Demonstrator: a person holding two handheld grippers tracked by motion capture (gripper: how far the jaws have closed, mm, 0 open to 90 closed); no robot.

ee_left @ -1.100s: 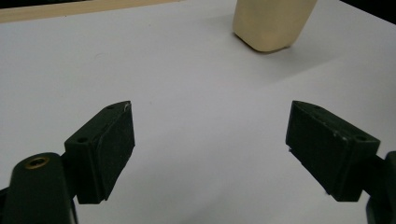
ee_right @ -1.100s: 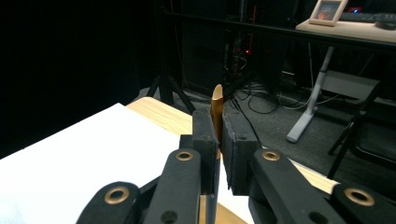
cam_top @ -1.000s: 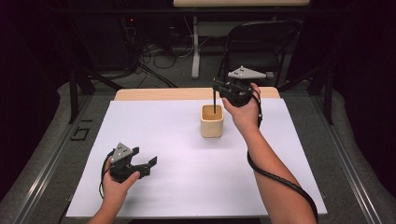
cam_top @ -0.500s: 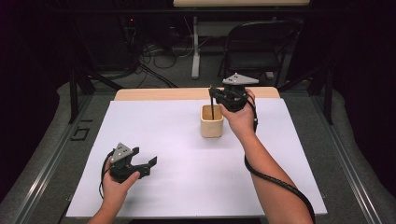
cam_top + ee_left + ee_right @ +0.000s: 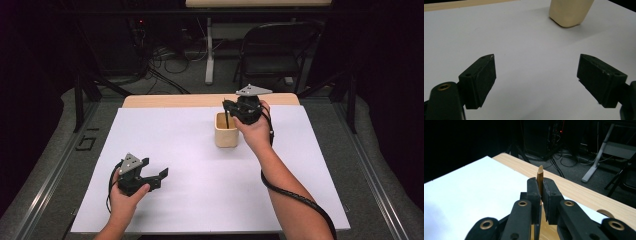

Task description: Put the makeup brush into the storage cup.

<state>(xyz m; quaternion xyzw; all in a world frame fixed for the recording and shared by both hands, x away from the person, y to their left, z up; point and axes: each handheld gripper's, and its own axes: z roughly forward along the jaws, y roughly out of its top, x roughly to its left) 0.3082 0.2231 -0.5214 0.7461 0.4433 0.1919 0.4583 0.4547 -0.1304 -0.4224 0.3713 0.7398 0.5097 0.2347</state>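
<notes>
From above, your right hand-held gripper [image 5: 231, 107] sits right over the open top of the wooden cup [image 5: 226, 134], which stands toward the far side of the desk [image 5: 200, 200], a little right of centre on the white sheet. A thin dark stick [image 5: 227, 120] runs straight down from those jaws into the cup's mouth; you're pinching it by its upper end. Your right forearm reaches in from the lower right, cable trailing along it. Down at the near left, your left hand-held gripper [image 5: 161, 176] rests low over the white surface, jaws spread, nothing between them, well apart from the cup.

Over to the left gripper view: both black pads [image 5: 485, 77] stand wide open with bare white desk [image 5: 529, 62] in the gap. The pale wooden cup [image 5: 570, 12] sits at the top right of this view, farther off, casting a soft shadow on the sheet.

Now the right gripper view: your two jaws are pressed together on a slim wooden stick [image 5: 540, 178], its slanted tip poking out just above the pads [image 5: 549, 195]. The stick is upright between them, clamped tight. Beyond it you see the white sheet, the bare wooden edge of the desk [image 5: 574, 187], and a folding chair [image 5: 621, 150] off in the dark background. The cup's rim can't be made out clearly here.
</notes>
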